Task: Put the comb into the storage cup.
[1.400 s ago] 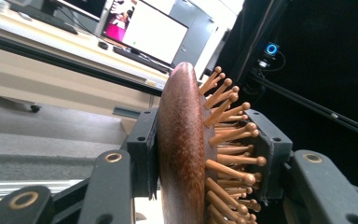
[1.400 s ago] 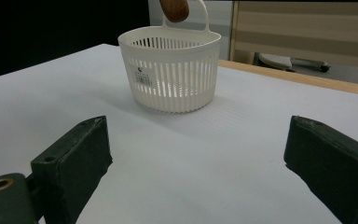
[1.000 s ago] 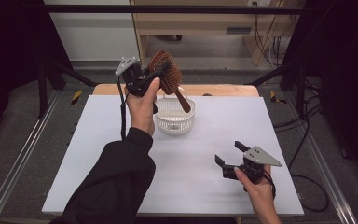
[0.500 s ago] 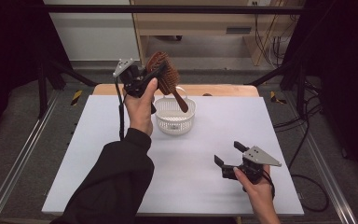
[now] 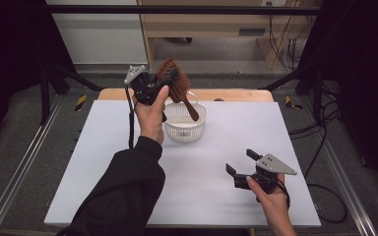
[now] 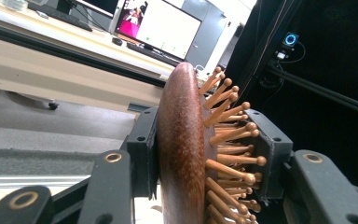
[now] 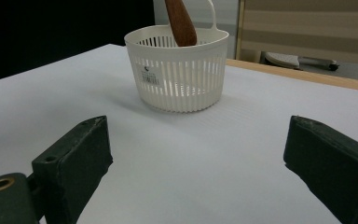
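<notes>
My left gripper (image 5: 163,84) is raised above the back of the table and is shut on the head of a brown wooden hairbrush (image 5: 173,81). The brush's handle (image 5: 191,108) slants down over a white slotted basket (image 5: 197,123). In the left gripper view the jaws clamp the brush head (image 6: 182,140), its wooden pins (image 6: 226,135) pointing right. My right gripper (image 5: 241,163) rests low near the table's front right, open with nothing between its jaws. In the right gripper view the basket (image 7: 179,81) stands ahead, with the brush handle (image 7: 181,21) hanging just over its rim.
The white table top (image 5: 103,162) has a wooden strip (image 5: 236,95) along its back edge. Metal rails (image 5: 15,167) run along both sides. A desk with monitors (image 6: 168,30) stands beyond the table. A dark sleeve (image 5: 123,191) crosses the front left.
The left gripper and the hairbrush have dropped slightly toward the basket. The right gripper has stayed where it was.
</notes>
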